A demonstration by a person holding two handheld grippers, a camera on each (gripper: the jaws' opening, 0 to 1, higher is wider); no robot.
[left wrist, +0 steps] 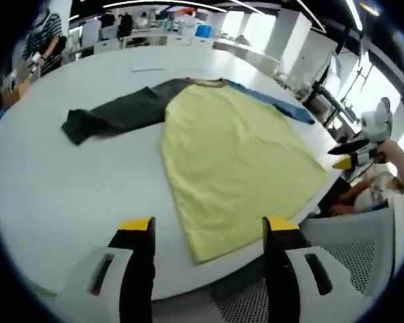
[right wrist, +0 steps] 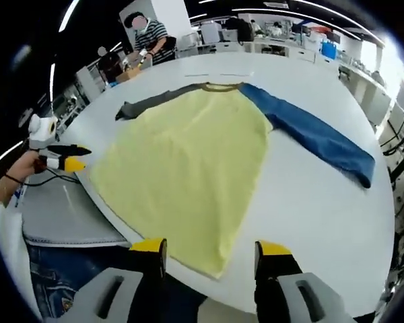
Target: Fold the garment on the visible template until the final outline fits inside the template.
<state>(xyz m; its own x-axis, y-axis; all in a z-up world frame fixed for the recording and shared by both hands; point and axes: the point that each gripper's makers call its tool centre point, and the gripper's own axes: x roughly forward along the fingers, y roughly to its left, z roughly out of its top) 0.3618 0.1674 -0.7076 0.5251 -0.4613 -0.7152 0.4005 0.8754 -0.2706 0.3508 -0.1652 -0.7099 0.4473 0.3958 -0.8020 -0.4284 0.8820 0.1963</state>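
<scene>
Nearest, the left gripper [left wrist: 209, 229] and the right gripper [right wrist: 205, 249] hover with yellow-tipped jaws spread, holding nothing, above the near hem of the yellow-bodied long-sleeved shirt [right wrist: 188, 161]. It lies flat on the white round table [right wrist: 303, 195], grey sleeve [left wrist: 114, 114] left, blue sleeve [right wrist: 310, 131] right, collar farthest.

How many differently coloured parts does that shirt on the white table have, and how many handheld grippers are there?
Yellow fabric body: 1
Dark grey sleeve: 1
Blue sleeve: 1
Handheld two-jaw grippers with yellow tips, left gripper and right gripper: 2
Total: 3 shirt parts plus 2 grippers, 5 in all.
</scene>
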